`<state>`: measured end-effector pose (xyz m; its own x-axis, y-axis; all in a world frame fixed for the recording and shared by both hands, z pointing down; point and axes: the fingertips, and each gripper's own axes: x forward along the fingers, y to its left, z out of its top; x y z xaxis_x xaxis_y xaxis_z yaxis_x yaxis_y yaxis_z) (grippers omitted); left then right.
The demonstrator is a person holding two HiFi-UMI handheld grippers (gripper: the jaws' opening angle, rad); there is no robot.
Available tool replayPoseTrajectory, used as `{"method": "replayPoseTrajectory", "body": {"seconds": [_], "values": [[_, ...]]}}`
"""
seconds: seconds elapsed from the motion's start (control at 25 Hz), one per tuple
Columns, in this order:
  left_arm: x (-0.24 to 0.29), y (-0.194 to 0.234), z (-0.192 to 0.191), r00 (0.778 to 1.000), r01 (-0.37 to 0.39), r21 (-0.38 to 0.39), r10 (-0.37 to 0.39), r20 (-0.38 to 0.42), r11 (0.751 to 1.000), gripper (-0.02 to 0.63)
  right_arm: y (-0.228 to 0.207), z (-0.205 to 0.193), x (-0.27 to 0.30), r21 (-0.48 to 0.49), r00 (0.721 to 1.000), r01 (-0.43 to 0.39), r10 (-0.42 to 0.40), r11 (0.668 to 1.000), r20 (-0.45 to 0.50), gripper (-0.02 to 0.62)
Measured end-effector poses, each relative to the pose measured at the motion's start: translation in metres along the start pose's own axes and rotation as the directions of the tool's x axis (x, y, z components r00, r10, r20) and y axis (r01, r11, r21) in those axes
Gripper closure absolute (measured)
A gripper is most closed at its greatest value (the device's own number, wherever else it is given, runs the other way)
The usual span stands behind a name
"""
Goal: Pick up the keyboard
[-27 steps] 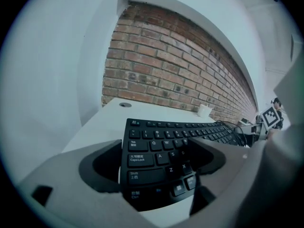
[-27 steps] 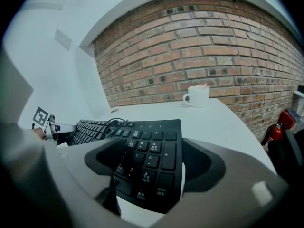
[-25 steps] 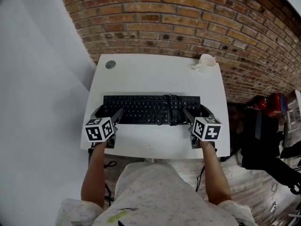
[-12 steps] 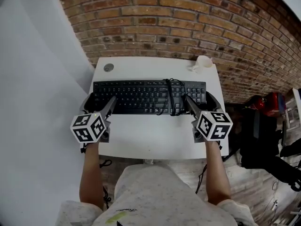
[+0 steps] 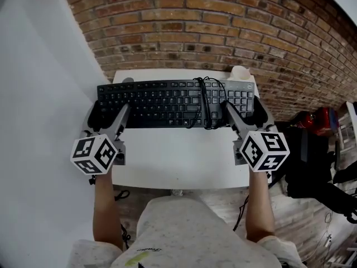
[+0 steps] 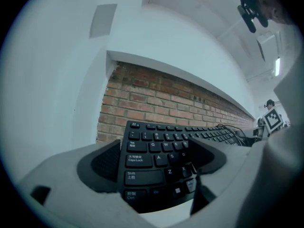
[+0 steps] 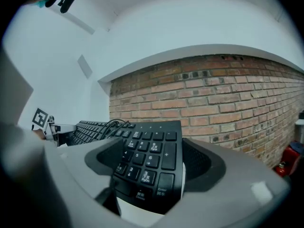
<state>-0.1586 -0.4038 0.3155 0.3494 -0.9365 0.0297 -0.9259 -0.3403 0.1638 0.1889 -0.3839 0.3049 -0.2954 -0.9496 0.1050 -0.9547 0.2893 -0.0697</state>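
Observation:
A black keyboard hangs level above the white table, gripped at both ends. My left gripper is shut on its left end, where the Caps Lock and Shift keys lie between the dark pads. At the other end my right gripper is shut on the number-pad keys. The keyboard's black cable lies coiled across the keys right of the middle.
A brick wall rises just behind the table. A white cup stands at the table's far right corner, behind the keyboard. Black and red gear sits on the floor to the right. A white wall runs along the left.
Both grippers have risen with the keyboard in them, lifting it off the table; it now shows larger and farther up the view, partly covering the round grommet at the back left.

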Motion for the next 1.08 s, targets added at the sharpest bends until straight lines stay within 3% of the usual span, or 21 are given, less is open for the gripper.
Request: {"method": "replayPoseTrajectory", "body": {"seconds": [0.28,1.08], "values": [[-0.009,-0.004,0.027,0.997,-0.004,0.024,0.002,0.079,1.000,0.163,0.008,0.023,-0.012,-0.021,0.998,0.003,-0.001,1.000,0.062,0.207],[-0.021,-0.010,0.030,0.996,0.003,0.030,-0.006,0.086,1.000,0.164,0.011,0.026,-0.024,-0.021,0.998,0.006,-0.004,1.000,0.066,0.207]]}}
